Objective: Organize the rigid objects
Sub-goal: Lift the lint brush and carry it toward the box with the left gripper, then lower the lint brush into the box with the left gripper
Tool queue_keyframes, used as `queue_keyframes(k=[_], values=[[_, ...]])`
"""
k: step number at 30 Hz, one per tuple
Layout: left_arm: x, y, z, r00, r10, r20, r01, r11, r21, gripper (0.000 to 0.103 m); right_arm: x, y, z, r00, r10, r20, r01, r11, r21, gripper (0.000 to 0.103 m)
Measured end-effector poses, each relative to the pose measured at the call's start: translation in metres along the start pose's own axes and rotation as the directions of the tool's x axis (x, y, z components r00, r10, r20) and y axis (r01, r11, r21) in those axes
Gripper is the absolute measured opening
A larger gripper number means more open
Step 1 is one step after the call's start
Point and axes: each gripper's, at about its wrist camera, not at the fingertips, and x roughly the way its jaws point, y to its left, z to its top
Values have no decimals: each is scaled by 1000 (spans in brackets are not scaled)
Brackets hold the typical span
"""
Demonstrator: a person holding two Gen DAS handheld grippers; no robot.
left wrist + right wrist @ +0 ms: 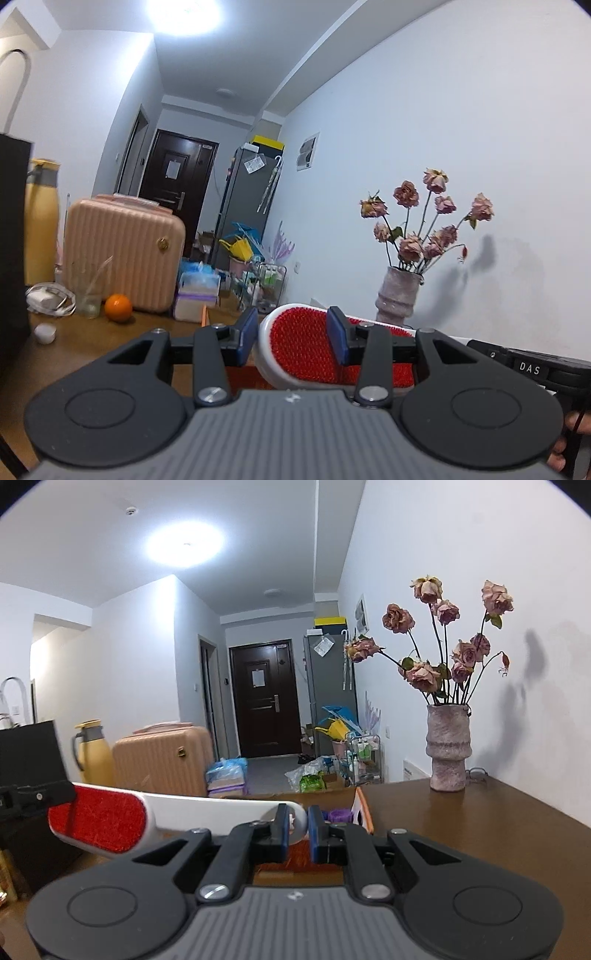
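A white lint brush with a red bristle pad is held in the air above the brown table. My left gripper has its blue fingers on both sides of the red head. In the right wrist view the brush stretches left, and my right gripper is shut on the ring end of its white handle. The left gripper's black finger shows at the brush head there. An open cardboard box lies just below the brush.
A vase of dried roses stands on the table by the right wall. An orange, a glass, a white cap, a pink suitcase, a yellow flask and a black bag are at the left.
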Motion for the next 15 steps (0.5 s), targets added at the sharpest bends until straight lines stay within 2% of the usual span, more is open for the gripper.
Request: queue_keyframes(k=[3,7,11,15], values=[[45,8,16,1000,-8,-18,8,1000,-14,41,42,-10,19,1000,4,-8,-4,1000,-10,12],[114,19,35,996,0,-89,-4,999,-41,41,105,-22,45,998,15,-58,-17,1000,-26,12],[183,41,40,978,-7,-208,-16,994,-111,41,177,-41,55,990,26,-138,-26,1000,2,11],[233,58,27,956,15,-293,-54,990,-126,39,237,-57,43,969,33,-243,-23,999,45,11]])
